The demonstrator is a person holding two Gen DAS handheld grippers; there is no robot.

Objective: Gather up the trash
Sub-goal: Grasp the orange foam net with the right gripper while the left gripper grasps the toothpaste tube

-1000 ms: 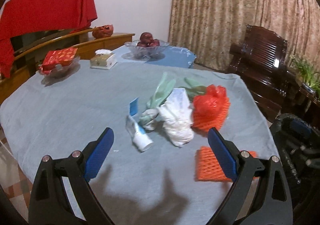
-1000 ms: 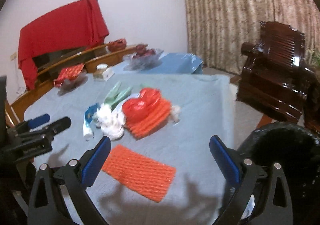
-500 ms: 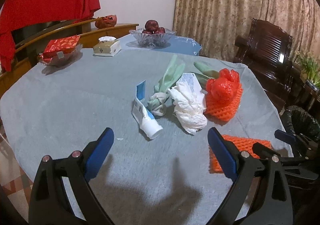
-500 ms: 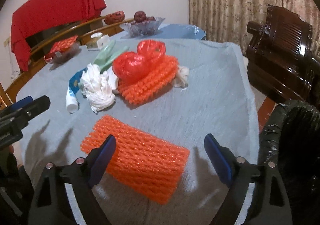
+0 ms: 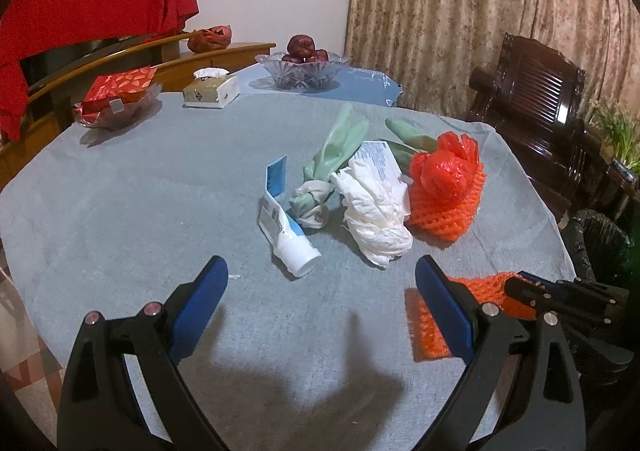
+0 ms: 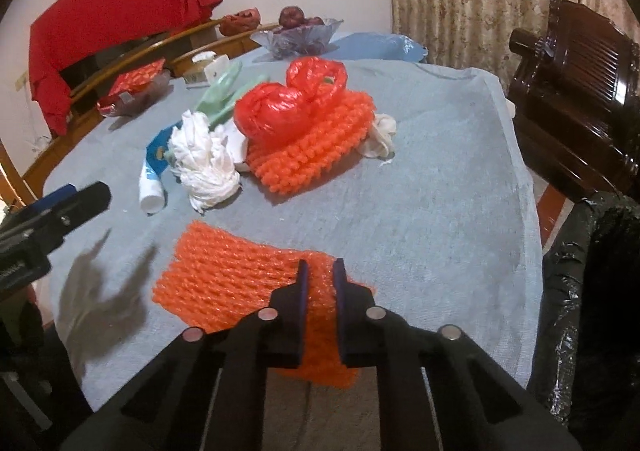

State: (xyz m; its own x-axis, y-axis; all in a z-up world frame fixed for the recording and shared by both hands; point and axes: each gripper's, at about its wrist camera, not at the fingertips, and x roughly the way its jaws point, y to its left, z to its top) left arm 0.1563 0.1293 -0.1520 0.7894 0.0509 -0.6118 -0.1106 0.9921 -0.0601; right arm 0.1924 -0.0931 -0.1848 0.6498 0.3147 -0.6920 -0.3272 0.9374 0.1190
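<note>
Here, two orange foam nets (image 6: 224, 283), one white tissue wad (image 6: 206, 167).

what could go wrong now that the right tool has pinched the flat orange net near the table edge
The right tool, whose jaws have just been closing, pinches only one end of the flat orange foam net; the soft mesh could slip or tear when lifted. The pads sit low on the grey tablecloth, so cloth may be caught too, dragging the pile. The black-lined bin stands off the table edge; the dangling net could miss it.
</note>
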